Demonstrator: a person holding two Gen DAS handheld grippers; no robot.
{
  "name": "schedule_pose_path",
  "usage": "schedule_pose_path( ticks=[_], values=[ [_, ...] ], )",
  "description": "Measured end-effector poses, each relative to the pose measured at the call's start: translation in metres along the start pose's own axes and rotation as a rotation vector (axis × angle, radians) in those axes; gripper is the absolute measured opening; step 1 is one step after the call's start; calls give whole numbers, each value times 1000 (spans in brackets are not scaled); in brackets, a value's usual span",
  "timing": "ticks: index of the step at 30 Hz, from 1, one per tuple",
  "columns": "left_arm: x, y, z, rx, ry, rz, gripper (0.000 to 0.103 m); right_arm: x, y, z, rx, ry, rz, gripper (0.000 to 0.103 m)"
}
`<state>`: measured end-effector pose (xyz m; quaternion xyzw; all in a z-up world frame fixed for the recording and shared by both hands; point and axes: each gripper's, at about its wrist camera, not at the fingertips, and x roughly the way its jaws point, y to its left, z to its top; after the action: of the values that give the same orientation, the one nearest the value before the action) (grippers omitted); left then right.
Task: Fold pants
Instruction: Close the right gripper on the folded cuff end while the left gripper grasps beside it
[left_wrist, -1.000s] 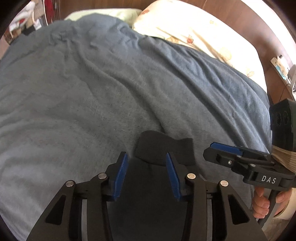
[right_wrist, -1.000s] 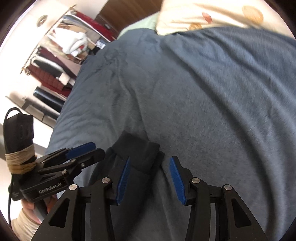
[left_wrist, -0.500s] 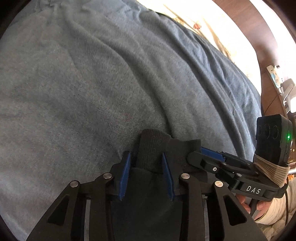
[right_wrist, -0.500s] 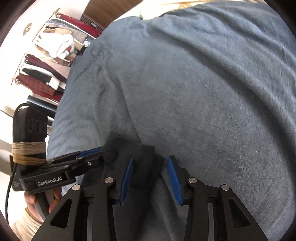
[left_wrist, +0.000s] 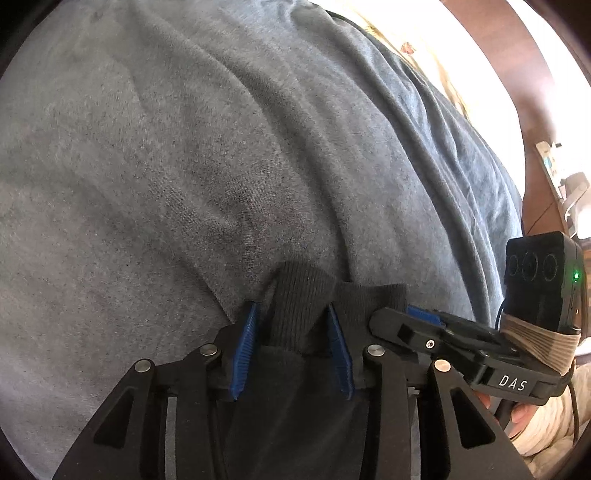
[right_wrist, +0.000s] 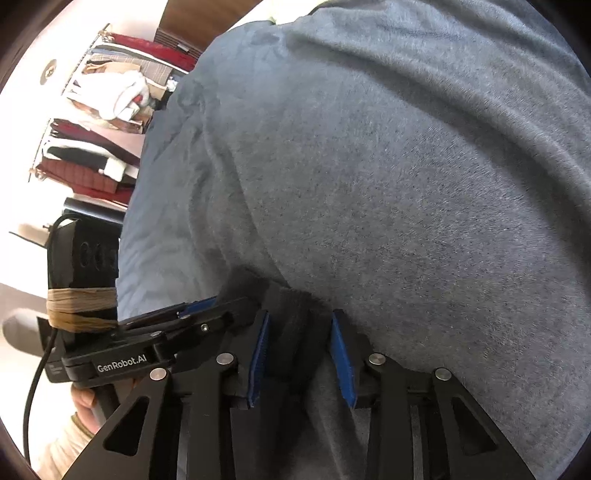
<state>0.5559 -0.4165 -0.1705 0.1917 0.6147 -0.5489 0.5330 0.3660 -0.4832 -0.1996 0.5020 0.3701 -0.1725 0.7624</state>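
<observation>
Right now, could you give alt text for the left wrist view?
A handheld gripper straddles the ribbed cuff of dark pants on a grey blanket. A second gripper reaches in from the right.

Ahead of both grippers the grey blanket (left_wrist: 229, 155) lay open, crossed only by soft folds. The left gripper (left_wrist: 291, 325) and right gripper (left_wrist: 417, 317) crowded together over the dark pants (left_wrist: 299, 295), leaving no gap between them. A pillow (left_wrist: 417, 44) bounded the far edge; clothes shelves (right_wrist: 103, 122) stood beyond the bed's left side.
</observation>
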Motion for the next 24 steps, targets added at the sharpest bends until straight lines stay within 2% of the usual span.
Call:
schedule_pose_path(
  ticks=[2,3,4,6,9,18,24],
  values=[
    [-1,-2,-1,7,-3,6,35,1,-1,0,9,8,9,30],
    [-1,-3,-1,9,-3,10,32,1,-1,0,5,10,10,27],
    [-3,-5,-2,9,-6,7,30,1,-1,0,0,14,11,20],
    [-10,-11,-2,23,-21,4,23,-1,1,0,-19,13,7,16],
    [-23,-23,-2,55,-47,0,18,-15,11,-1,-67,-14,-7,15],
    [-83,-54,-10,157,-123,48,16,-63,61,-3,-253,-81,-25,15],
    [-133,-68,-27,170,-185,83,14,-95,99,-10,-370,-118,-16,15]
  ],
)
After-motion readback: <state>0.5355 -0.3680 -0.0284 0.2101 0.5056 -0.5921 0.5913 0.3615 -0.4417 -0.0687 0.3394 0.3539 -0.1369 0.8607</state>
